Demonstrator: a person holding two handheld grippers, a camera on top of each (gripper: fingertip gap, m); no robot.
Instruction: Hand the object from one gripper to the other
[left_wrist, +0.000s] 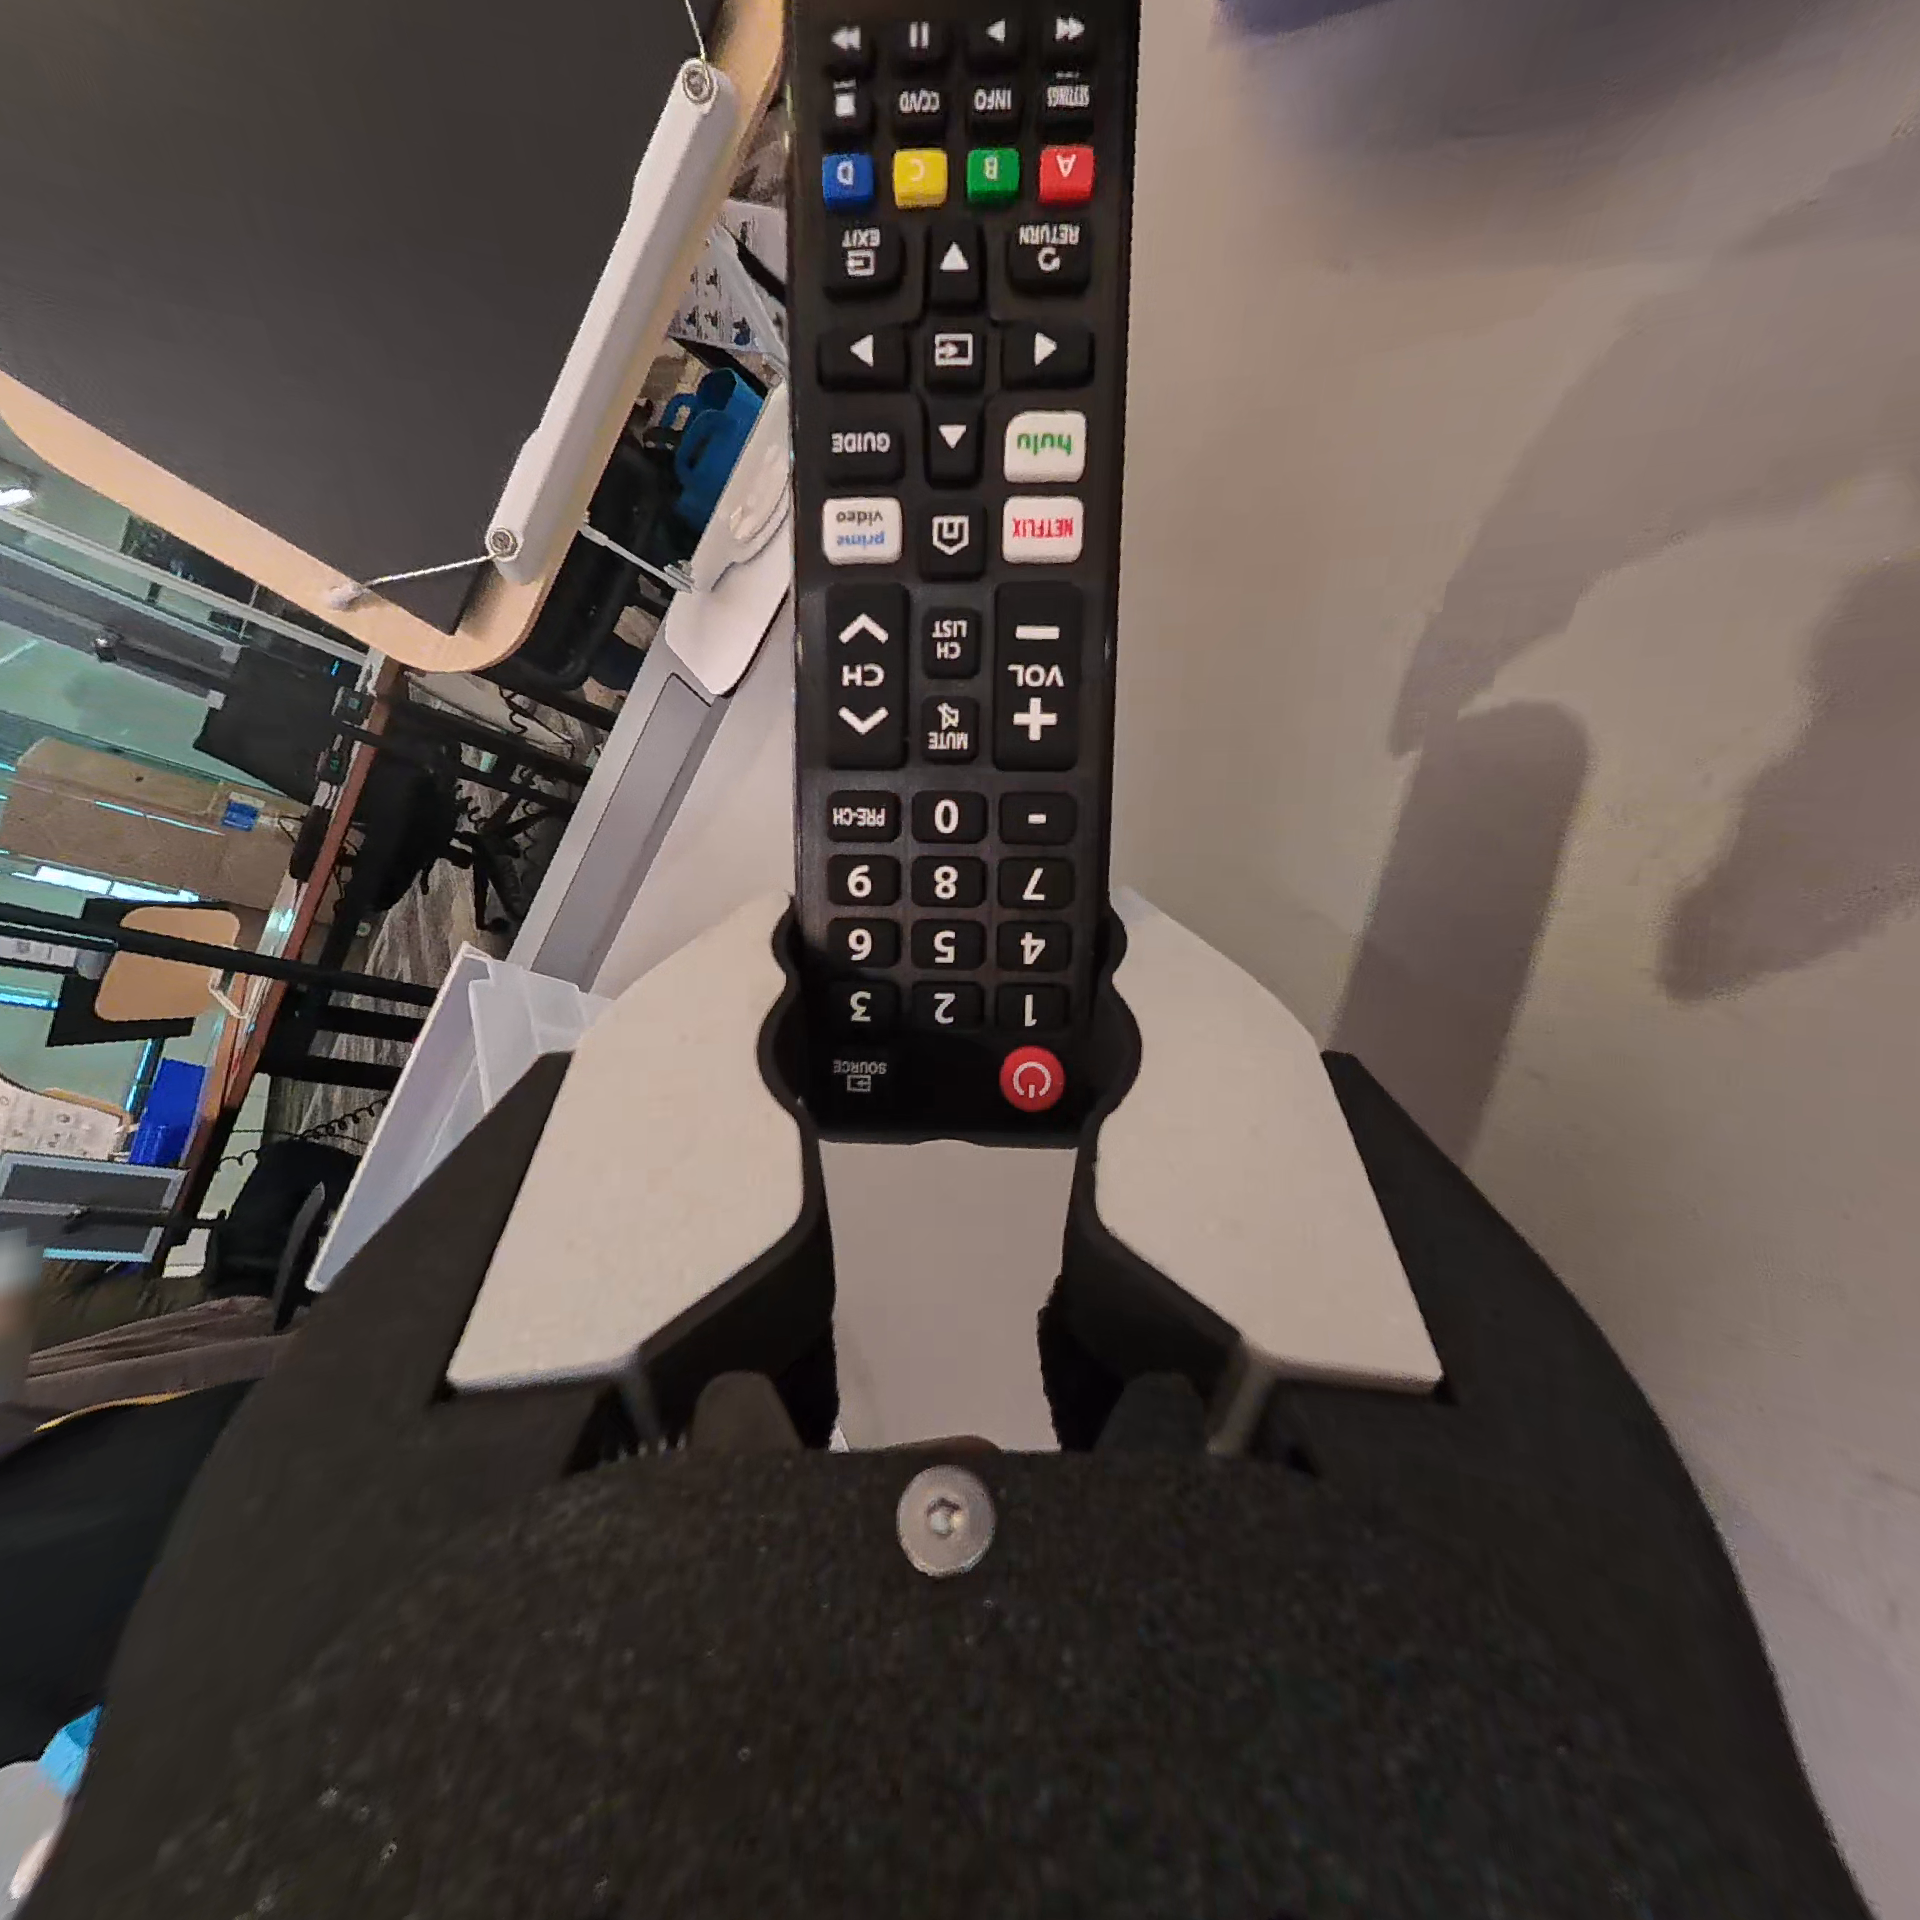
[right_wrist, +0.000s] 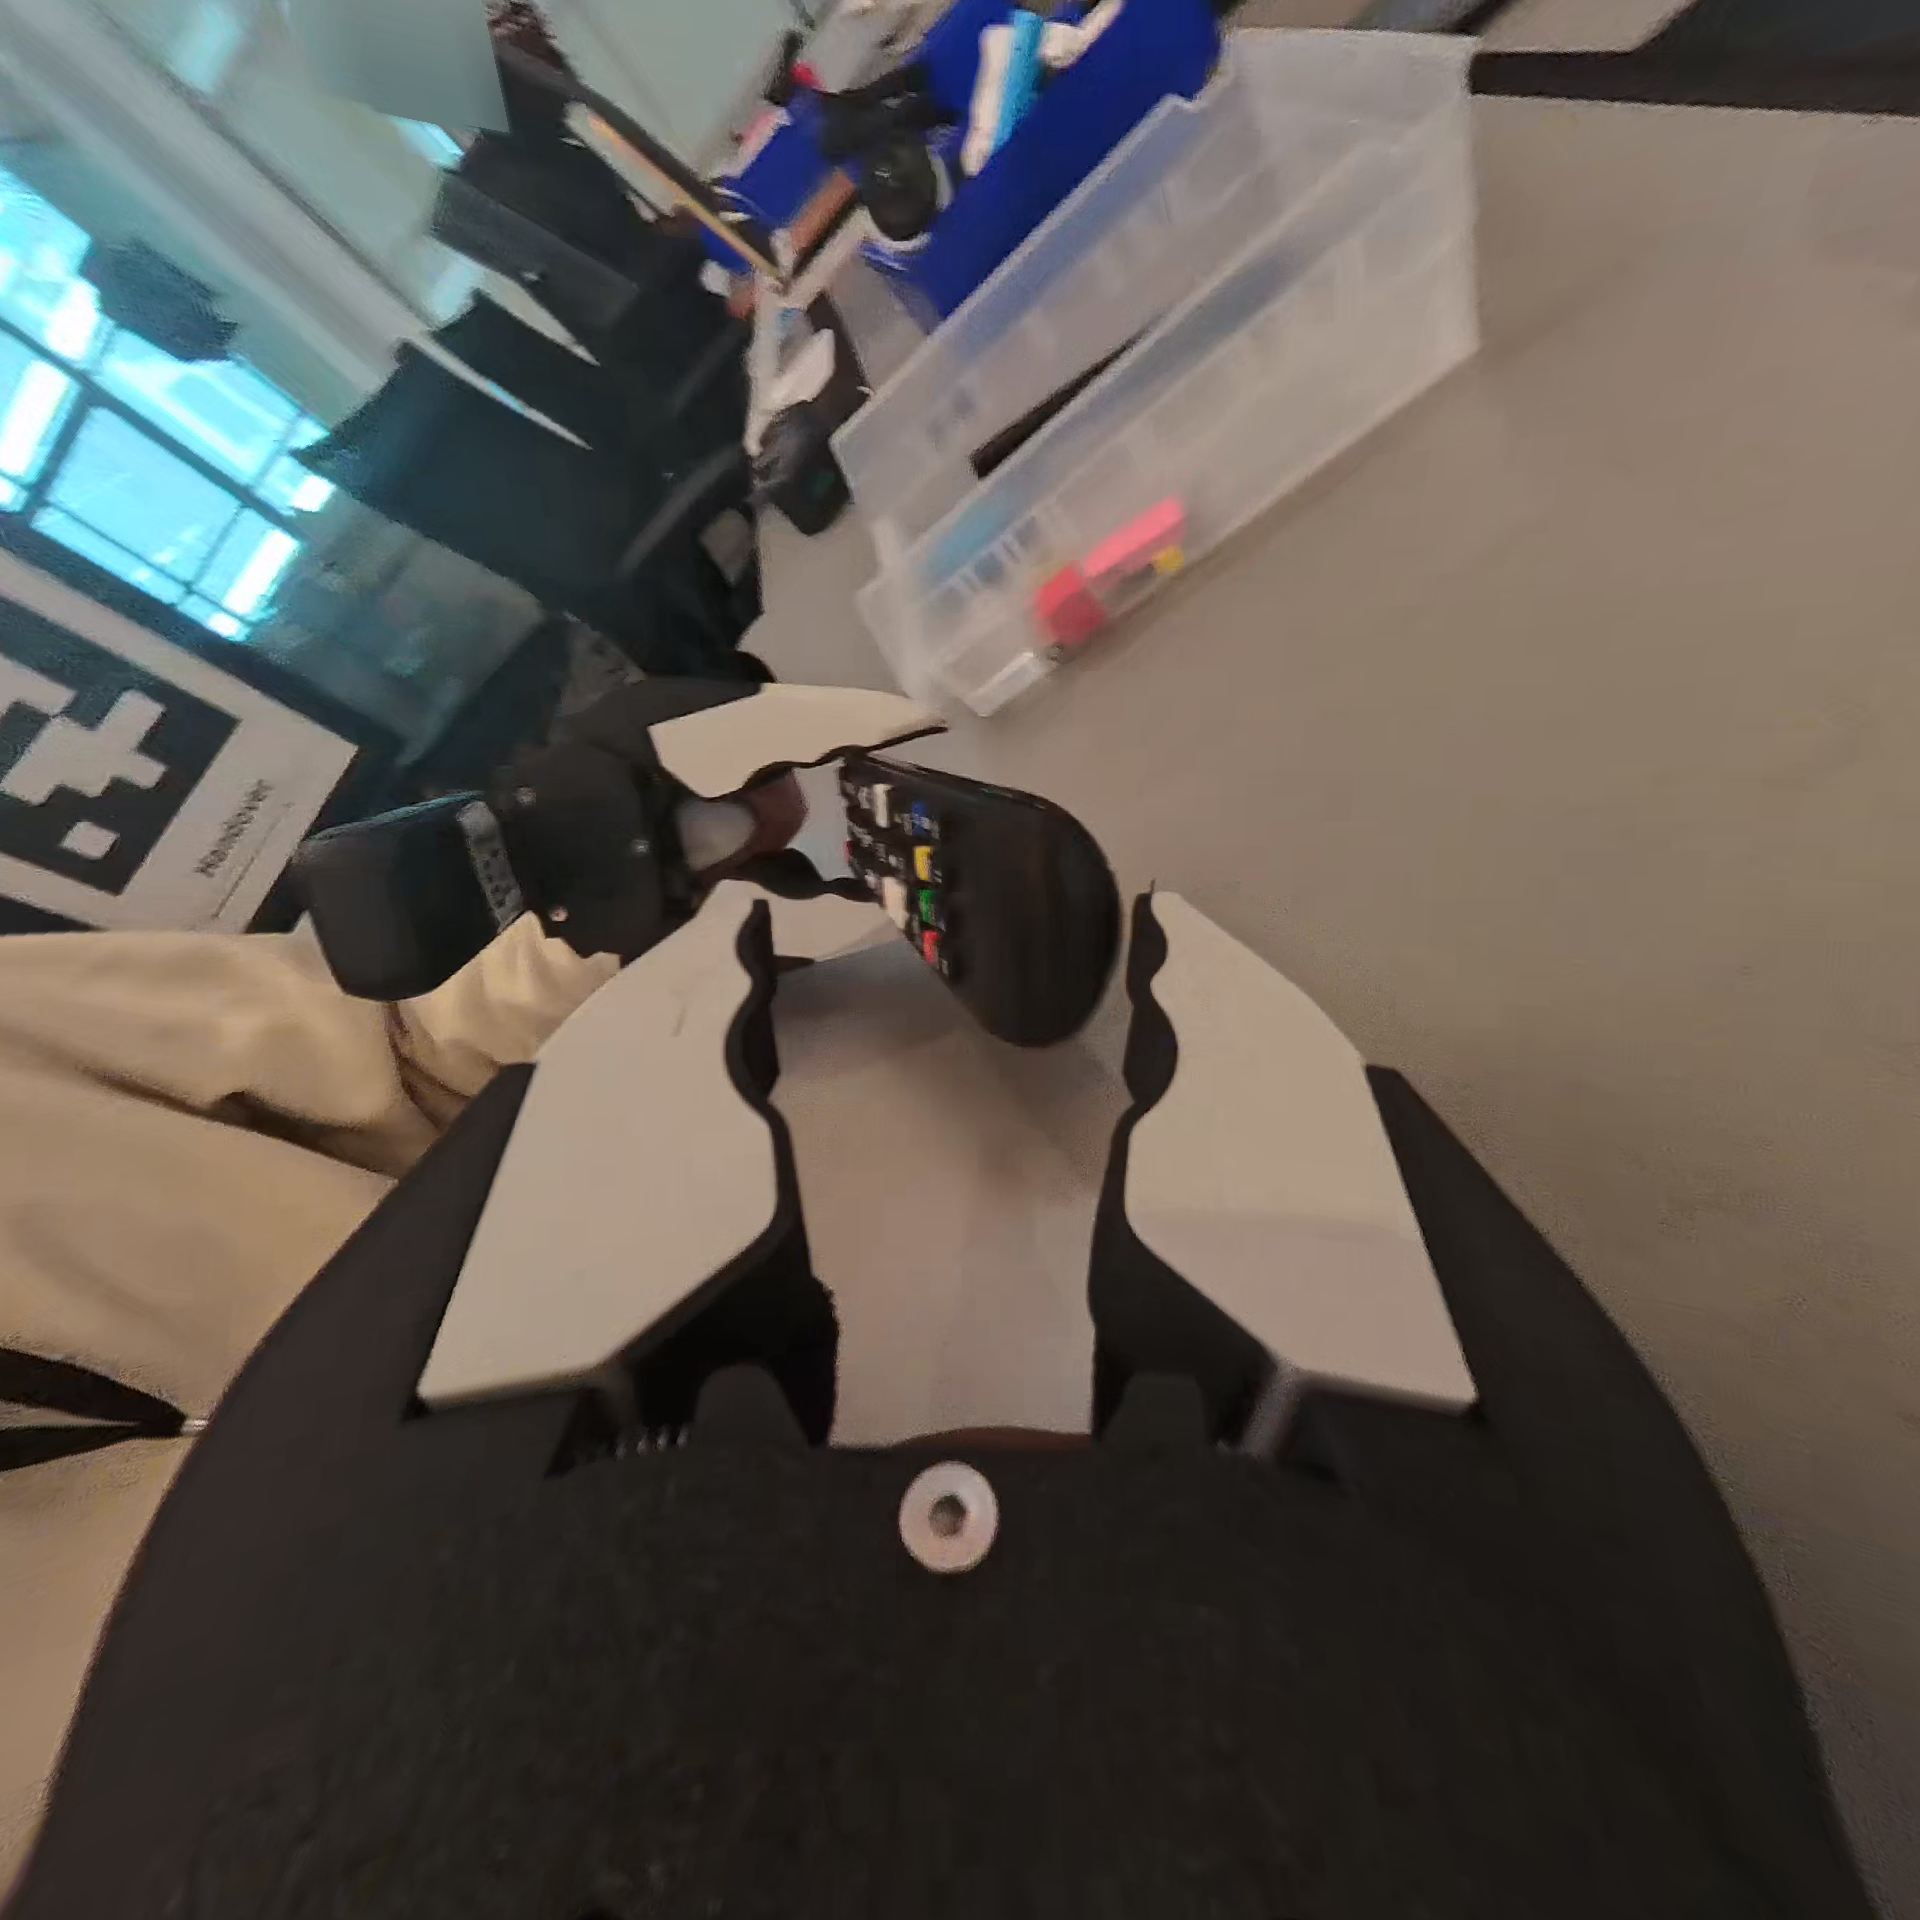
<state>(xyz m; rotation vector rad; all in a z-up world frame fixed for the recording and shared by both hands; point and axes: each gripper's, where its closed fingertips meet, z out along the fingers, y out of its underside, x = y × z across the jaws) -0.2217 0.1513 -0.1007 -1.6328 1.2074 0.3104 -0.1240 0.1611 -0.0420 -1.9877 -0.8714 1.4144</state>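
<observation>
Left gripper (left_wrist: 948, 1023) was clamped on the remote's (left_wrist: 956, 520) power-button end, in mid-air. Right gripper (right_wrist: 948, 961) was wide open, empty, remote's far end just ahead. Letting go early could've dropped it; that end grip looked shallow.
</observation>
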